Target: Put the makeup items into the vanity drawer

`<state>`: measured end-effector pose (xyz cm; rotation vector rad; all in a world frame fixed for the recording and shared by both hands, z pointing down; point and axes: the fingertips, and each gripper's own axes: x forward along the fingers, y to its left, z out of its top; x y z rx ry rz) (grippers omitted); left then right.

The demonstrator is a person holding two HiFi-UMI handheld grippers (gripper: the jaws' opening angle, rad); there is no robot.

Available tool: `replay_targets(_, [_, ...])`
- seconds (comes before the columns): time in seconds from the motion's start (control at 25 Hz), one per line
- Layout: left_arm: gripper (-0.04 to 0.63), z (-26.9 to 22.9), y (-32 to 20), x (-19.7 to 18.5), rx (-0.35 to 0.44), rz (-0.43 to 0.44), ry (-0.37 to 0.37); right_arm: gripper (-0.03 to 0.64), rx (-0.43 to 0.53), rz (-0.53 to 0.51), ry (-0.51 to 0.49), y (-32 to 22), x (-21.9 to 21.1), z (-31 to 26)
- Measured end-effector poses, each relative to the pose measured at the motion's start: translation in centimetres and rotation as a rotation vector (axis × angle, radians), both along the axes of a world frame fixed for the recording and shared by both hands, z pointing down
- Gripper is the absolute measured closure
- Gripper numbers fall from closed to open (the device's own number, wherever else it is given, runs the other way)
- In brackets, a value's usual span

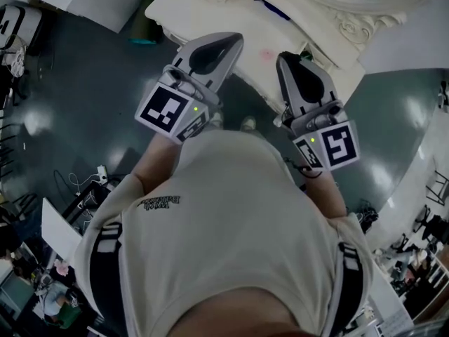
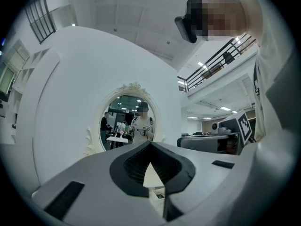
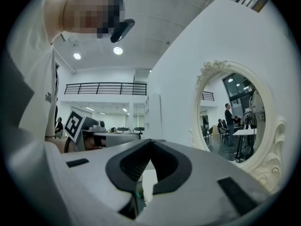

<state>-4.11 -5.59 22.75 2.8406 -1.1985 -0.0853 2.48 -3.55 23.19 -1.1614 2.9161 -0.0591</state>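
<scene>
Levelly, left gripper (image 1: pixel 236 42) points beside right gripper (image 1: pixel 286 60).

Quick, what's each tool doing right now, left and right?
Left tool: closed, holding nothing.
Right tool: closed, holding nothing.

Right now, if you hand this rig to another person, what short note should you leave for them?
Left hand-held gripper: shut, empty.
Right hand-held gripper: shut, empty.
Both are level, in front of the white vanity and its oval mirror.
A small pink thing lies on the vanity top.
The drawer is not in view.
Done: nothing visible.
Left: find the drawer, put the items in.
</scene>
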Motion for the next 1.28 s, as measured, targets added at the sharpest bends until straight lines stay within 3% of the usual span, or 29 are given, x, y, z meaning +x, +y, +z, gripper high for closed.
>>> replay_targets(0.24, [0.581,1.1,-2.3,-0.1,0.0,0.003,-0.04,0.611,-0.045,0.047,0.06,-3.6,0.5,2.1])
replay_targets(0.6, [0.581,6.1,-7.1,1.3,-0.069,0.066,-0.082,0.587,-0.155,0.12,0.166,-9.5,1.3,7.3])
replay_targets(0.96, [0.581,12.8,-12.0,2.7,-0.191,0.112,-0.124,0.565,-0.335,0.166,0.233,-13.5,1.9,15.3])
replay_targets(1.28, [0.581,21.7,-14.5,3.1,-0.339,0.141,-0.172,0.532,-0.525,0.199,0.354,-15.7,2.3,26.6])
